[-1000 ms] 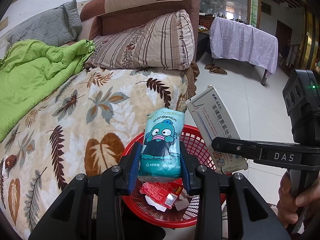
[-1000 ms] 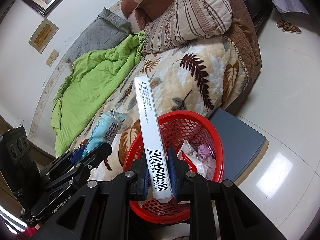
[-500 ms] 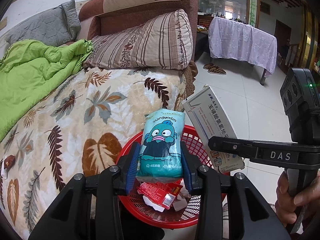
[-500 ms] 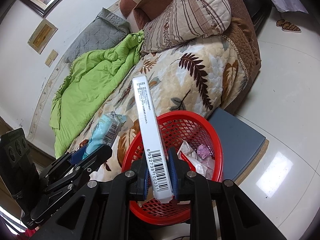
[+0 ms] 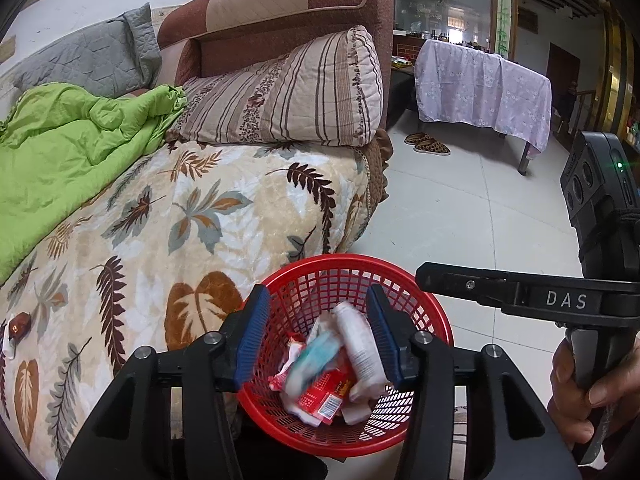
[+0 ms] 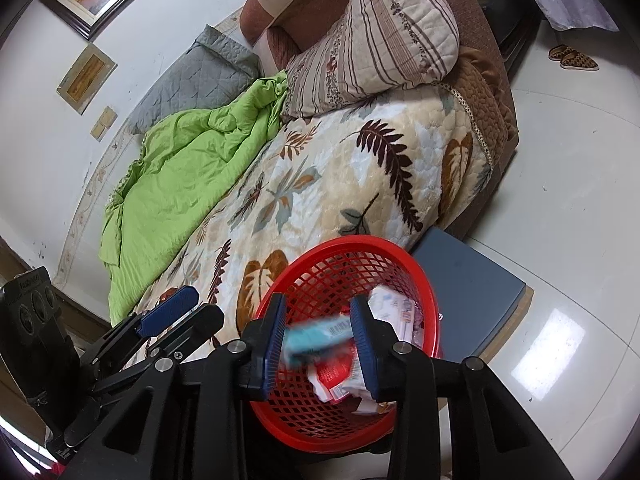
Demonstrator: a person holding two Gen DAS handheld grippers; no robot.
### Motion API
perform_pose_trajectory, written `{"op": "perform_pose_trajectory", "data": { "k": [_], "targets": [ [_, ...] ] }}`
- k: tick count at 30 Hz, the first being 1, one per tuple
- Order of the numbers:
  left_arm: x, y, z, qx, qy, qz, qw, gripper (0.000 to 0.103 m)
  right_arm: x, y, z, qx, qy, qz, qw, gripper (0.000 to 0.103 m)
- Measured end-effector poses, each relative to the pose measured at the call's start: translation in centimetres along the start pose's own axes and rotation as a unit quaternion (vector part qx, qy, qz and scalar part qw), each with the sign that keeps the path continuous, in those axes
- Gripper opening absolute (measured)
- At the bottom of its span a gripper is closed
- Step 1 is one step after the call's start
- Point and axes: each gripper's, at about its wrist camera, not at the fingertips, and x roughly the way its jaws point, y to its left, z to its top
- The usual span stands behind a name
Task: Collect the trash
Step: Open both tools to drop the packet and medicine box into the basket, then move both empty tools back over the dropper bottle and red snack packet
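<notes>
A red mesh basket [image 5: 400,280] [image 6: 320,264] stands on the floor at the sofa's edge. My left gripper [image 5: 316,334] is open and empty right above it. My right gripper [image 6: 320,336] is open and empty above it too; its finger shows in the left wrist view [image 5: 480,284]. The teal snack packet [image 5: 316,358] [image 6: 316,338] is blurred, falling into the basket. The white box [image 5: 358,340] lies inside among red wrappers [image 5: 320,398].
A sofa with a leaf-pattern blanket [image 5: 180,220], a green quilt [image 5: 72,148] and a striped pillow [image 5: 288,96]. A small brown item [image 5: 18,326] lies on the blanket at the left. A grey-blue slab [image 6: 468,292] lies under the basket.
Both grippers opened. The teal packet left my left gripper and the white box left my right gripper; both dropped into the red basket.
</notes>
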Motion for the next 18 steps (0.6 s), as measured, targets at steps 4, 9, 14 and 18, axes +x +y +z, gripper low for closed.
{"op": "perform_pose_trajectory", "data": {
  "k": [4,9,14,18],
  "targets": [
    [-0.6,0.5,0.1,-0.002,-0.007,0.005,1.0000,0.057,-0.3,0.3,0.2,-0.003,-0.004,-0.001,1.000,0.037],
    [-1.3,1.0,0.2,-0.007,-0.015,0.012,0.9998,0.061,-0.5,0.7,0.3,-0.007,-0.006,-0.003,1.000,0.037],
    [-2.1,1.9,0.2,-0.017,-0.024,0.021,0.9993,0.062,-0.8,1.5,0.5,-0.012,-0.010,-0.003,1.000,0.045],
    [-2.9,3.1,0.2,-0.030,-0.033,0.032,0.9985,0.065,-0.8,2.6,0.7,-0.021,-0.012,-0.004,1.000,0.049]
  ]
}}
